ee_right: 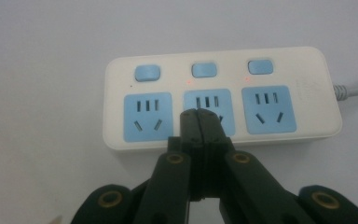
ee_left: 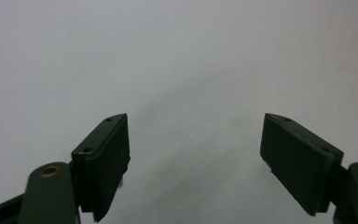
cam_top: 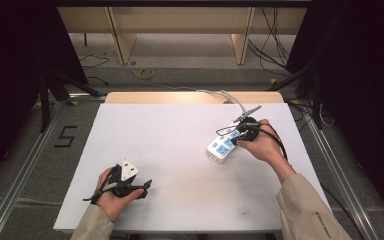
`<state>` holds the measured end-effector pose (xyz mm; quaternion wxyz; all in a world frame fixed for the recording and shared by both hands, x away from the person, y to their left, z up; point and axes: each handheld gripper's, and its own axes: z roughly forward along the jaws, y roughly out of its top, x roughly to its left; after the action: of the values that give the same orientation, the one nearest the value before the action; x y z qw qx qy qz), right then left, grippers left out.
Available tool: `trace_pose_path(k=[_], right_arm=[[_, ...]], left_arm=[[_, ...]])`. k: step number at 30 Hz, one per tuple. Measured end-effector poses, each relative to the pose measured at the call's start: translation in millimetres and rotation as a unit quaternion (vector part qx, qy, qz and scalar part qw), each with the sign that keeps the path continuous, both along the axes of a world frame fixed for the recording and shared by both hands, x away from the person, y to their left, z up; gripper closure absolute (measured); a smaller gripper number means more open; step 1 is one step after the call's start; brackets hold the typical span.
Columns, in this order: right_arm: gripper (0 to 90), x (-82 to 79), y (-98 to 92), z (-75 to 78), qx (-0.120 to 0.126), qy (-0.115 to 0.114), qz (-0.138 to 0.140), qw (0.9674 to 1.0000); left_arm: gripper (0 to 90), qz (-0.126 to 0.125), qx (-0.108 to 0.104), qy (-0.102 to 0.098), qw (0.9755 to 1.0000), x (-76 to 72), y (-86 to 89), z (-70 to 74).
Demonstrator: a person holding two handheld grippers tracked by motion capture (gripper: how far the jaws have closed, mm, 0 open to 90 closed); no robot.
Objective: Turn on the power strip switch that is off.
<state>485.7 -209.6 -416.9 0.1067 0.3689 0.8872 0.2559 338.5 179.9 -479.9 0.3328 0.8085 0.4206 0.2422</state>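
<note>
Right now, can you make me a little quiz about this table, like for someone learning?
1. True or false: the left gripper is open.
2. How many blue sockets does the power strip have?
3. The right gripper is: A) shut, tips over the middle socket; B) wide open; C) holding a cup.

Key: 1 true. 2 three. 3 A.

Soft, even light; dark surroundings.

A lab-like recording bay: black curtains [cam_top: 10, 60], taped floor number [cam_top: 66, 136], loose cables [cam_top: 272, 40].
</note>
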Motion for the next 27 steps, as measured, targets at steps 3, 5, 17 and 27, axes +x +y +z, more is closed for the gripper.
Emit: trace_pose_path(k=[3, 5, 17, 27], right_arm=[[90.0, 1.0, 2.3, 1.1, 0.001, -0.001, 0.000, 1.0000], [90.0, 3.2, 5.5, 2.5, -0.001, 0.000, 0.004, 1.0000], [90.0, 8.5, 14.9, 3.9, -0.002, 0.004, 0.007, 1.0000], [90.0, 11.7, 20.6, 6.1, -0.003, 0.003, 0.009, 0.9999]], left_arm=[[24.0, 0.000, 0.000, 0.000, 1.0000, 0.0, 0.0, 0.0], [24.0, 0.000, 0.000, 0.000, 1.0000, 0.0, 0.0, 0.1], [24.0, 0.000, 0.000, -0.001, 1.0000, 0.2, 0.1, 0.2], [24.0, 0.000, -0.001, -0.001, 1.0000, 0.2, -0.2, 0.6]])
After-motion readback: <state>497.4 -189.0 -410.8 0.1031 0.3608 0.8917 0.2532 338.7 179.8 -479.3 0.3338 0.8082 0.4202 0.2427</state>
